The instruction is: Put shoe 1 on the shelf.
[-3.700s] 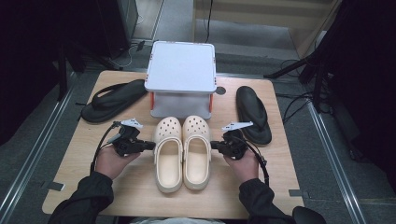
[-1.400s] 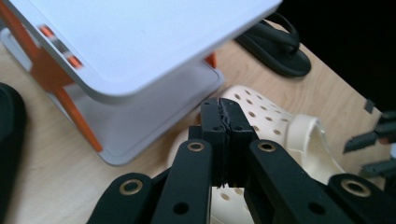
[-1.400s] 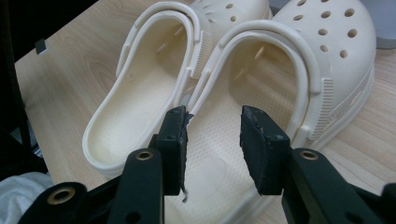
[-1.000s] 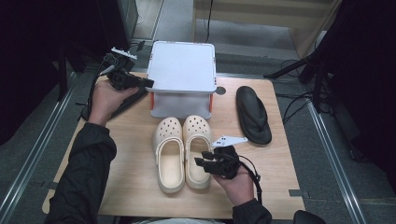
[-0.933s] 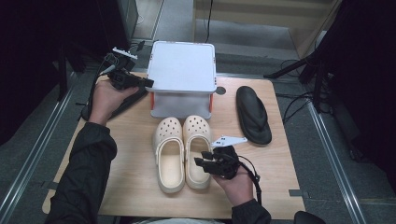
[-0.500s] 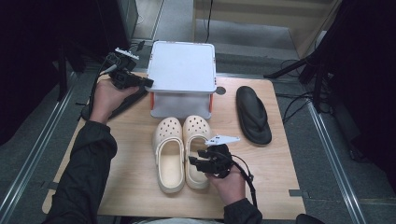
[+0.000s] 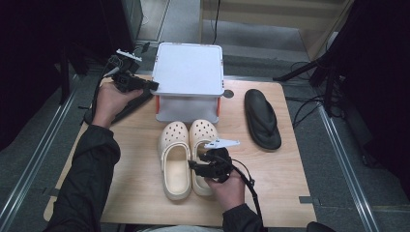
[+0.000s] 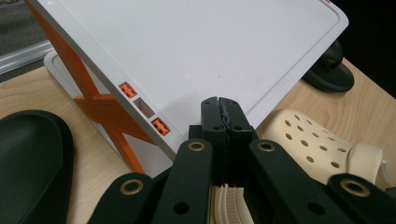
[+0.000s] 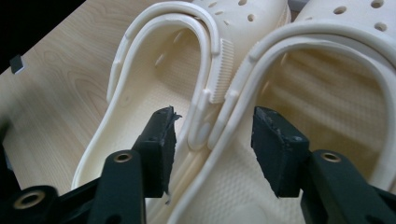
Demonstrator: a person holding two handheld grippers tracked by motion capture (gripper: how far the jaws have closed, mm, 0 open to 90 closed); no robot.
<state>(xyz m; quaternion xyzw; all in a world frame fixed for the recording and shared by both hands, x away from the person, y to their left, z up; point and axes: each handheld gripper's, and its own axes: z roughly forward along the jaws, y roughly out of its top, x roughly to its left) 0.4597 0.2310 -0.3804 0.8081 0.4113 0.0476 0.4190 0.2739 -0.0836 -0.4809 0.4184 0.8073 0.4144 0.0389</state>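
Clogs (image 7: 187, 157), cream and paired, are lying side by side on the wooden table (image 7: 280, 179) in the high view, directly under the right gripper (image 7: 199, 166), which is hovering over their inner sides near the heels. Ahead of that gripper the white box (image 7: 188, 72) is standing, with a black sandal (image 7: 262, 117) off to its right. The left gripper (image 7: 147, 85) is reaching to the box's left edge, jaws clenched, with a second black sandal (image 7: 128, 104) lying beneath the hand.

From the left gripper view, the left gripper (image 8: 225, 109) is pressing its jaws together with nothing between them, its tip resting over the box lid (image 8: 201, 51); an orange-braced side wall is dropping away to its left, and a clog's perforated toe (image 8: 310, 144) is sitting to its right.

From the right gripper view, the right gripper (image 9: 212, 140) has just been opening its jaws, and they are now straddling the two touching inner rims and heel straps (image 9: 210, 93) of the clogs without pressing on them. The foam clogs are probably light, springy and a little grippy; pinching both inner walls together near the strap rivets looks the surest hold, though soft walls may flex and let one shoe slide.
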